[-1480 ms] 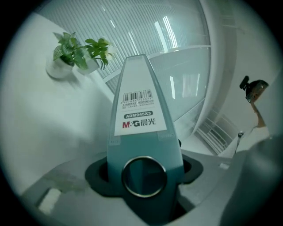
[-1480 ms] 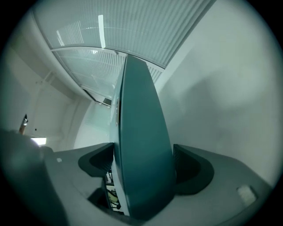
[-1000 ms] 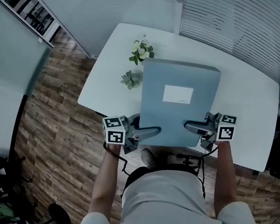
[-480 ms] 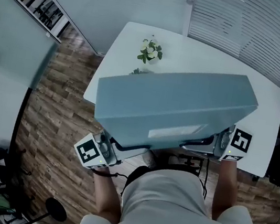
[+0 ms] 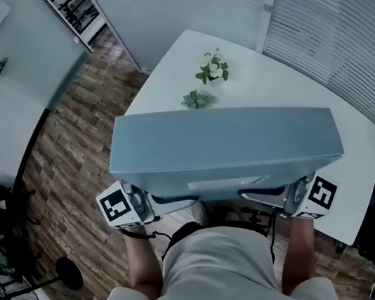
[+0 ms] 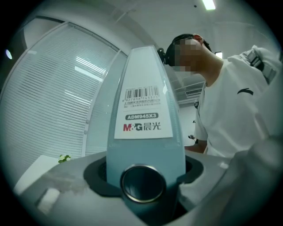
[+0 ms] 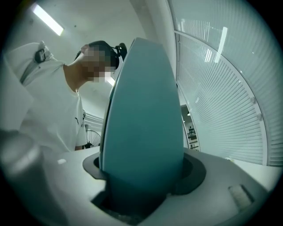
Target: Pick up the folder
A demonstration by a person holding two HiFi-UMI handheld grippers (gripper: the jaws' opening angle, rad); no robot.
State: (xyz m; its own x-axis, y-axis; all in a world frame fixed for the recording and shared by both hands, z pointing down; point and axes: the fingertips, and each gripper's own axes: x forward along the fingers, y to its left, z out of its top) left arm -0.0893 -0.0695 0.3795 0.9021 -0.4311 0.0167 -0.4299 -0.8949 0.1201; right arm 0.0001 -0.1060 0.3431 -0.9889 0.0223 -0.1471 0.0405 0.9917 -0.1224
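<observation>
Where it hangs above the table (image 5: 272, 89), the boxy folder (image 5: 223, 148) looks smooth.

1. The head view looked steeply down from above the person (image 5: 223, 280), over the left claw (image 5: 146, 203), the right claw (image 5: 287, 194), the folder (image 5: 224, 145) and the counter (image 5: 270, 81) beyond the claws.
2. The left gripper view rode on its claw and faced along the jaws, very near the folder's labelled end.
3. The right gripper view did likewise at the other end.
4. All three views shared the folder and the person.
</observation>
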